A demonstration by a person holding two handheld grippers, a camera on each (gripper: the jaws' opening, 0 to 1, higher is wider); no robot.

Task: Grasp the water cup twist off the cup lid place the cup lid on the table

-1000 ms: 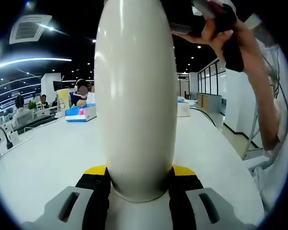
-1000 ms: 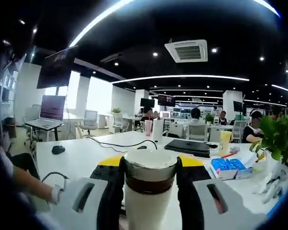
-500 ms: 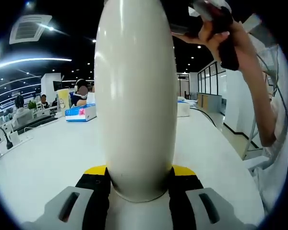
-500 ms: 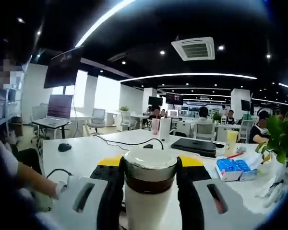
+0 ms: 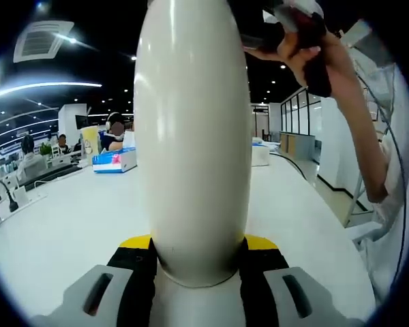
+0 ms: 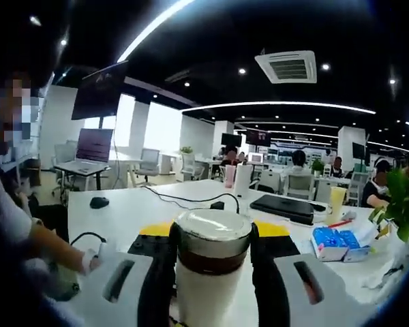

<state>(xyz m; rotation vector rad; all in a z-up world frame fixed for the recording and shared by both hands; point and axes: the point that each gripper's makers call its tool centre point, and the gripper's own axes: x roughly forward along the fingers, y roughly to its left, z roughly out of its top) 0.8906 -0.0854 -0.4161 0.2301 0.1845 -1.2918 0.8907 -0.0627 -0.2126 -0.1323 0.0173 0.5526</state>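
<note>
Left gripper [image 5: 194, 262]: clamped on the lower body of the water cup [image 5: 193, 136], black pads pressed to both sides, yellow strip behind.
Water cup: tall cream-white body rising from 6 toward 12 in the left gripper view, its base just above the table [image 5: 61, 231]; top runs out of frame, so its contents cannot be seen.
Right gripper [image 6: 211, 262]: closed on the cup lid [image 6: 212, 235], one jaw on each side of the dark band under the silver cap.
Cup lid: at 6 in the right gripper view, shiny domed top, brown ring, pale cup body below it; whether it has already come loose from the cup is hard to judge here.
Hand [image 5: 307, 51]: at 1 in the left gripper view, wrapped round a dark handle, forearm running down toward 3.
Table: white, stretching away on both sides of the cup.
Tissue box [image 5: 114, 161]: blue and white, at 10 in the left gripper view, well apart from the cup.
Laptop [image 6: 286, 208]: closed, dark, at 2 in the right gripper view.
Mouse [image 6: 99, 201]: black, at 9, on its cable.
Plant [image 6: 402, 204]: green leaves at 3.
</note>
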